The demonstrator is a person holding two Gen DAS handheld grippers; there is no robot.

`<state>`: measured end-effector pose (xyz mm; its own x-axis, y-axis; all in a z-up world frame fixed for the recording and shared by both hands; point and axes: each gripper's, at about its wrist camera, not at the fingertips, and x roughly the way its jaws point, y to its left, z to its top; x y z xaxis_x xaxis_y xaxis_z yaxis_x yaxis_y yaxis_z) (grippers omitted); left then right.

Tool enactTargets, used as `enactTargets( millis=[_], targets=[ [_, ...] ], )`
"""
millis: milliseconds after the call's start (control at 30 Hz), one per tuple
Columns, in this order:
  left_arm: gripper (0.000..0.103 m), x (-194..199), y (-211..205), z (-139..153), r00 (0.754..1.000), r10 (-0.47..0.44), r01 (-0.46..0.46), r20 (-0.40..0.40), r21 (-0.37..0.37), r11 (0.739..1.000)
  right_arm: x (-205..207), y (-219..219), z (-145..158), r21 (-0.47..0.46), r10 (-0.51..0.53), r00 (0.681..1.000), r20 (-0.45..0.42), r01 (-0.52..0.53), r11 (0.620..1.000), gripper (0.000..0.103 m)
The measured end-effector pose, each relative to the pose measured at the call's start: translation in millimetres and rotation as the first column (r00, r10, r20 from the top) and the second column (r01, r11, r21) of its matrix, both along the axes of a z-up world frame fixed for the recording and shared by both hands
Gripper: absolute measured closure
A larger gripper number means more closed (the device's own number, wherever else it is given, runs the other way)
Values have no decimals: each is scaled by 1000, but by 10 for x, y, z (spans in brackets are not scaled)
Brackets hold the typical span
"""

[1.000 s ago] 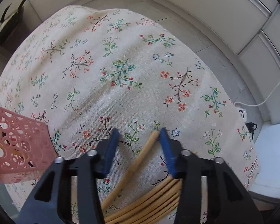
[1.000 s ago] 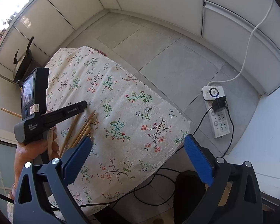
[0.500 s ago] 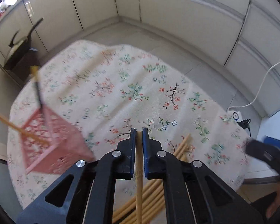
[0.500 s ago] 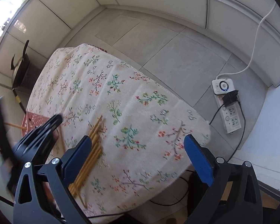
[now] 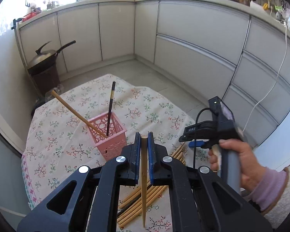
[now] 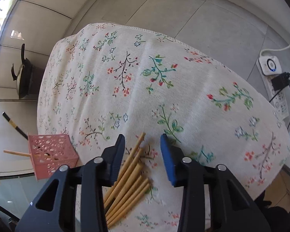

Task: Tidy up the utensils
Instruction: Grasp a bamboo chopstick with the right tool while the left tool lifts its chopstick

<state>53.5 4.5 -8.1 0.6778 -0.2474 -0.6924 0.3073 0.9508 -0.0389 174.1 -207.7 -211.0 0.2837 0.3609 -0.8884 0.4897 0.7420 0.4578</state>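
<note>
While the left gripper (image 5: 144, 139) clamps one tapered bamboo chopstick (image 5: 143, 181) at lower centre, the right gripper (image 6: 143, 145) is closing over the loose bamboo chopstick pile (image 6: 129, 181), pads not yet touching, right of the pink perforated plastic basket (image 6: 48, 152).

A: What's my surface?
B: Table under cream floral-print cloth (image 6: 164, 73). Directly on it: square pink perforated plastic basket (image 5: 110, 137) and, near it, a loose bundle of tan wooden chopsticks (image 6: 129, 189) lying flat.
</note>
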Motion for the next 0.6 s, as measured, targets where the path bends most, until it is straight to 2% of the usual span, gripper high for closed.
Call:
enactTargets(
  millis=[300, 367, 400, 433, 600],
  targets=[
    [96, -52, 124, 161, 999, 15, -14, 40, -23, 1000, 153, 413, 57, -177, 79, 997, -11, -80, 981, 66],
    [96, -48, 155, 163, 999, 25, -24, 41, -24, 999, 158, 471, 61, -215, 89, 996, -2, -87, 973, 71],
    [96, -43, 176, 155, 999, 33, -32, 39, -25, 999, 180, 513, 54, -235, 101, 995, 2, -97, 967, 86],
    [96, -37, 200, 149, 998, 41, -40, 37, -27, 999, 161, 519, 54, -242, 107, 994, 8, -102, 965, 91],
    [96, -41, 357, 183, 995, 83, -81, 46, -55, 995, 164, 515, 133, -207, 125, 986, 114, -100, 973, 93]
  ],
)
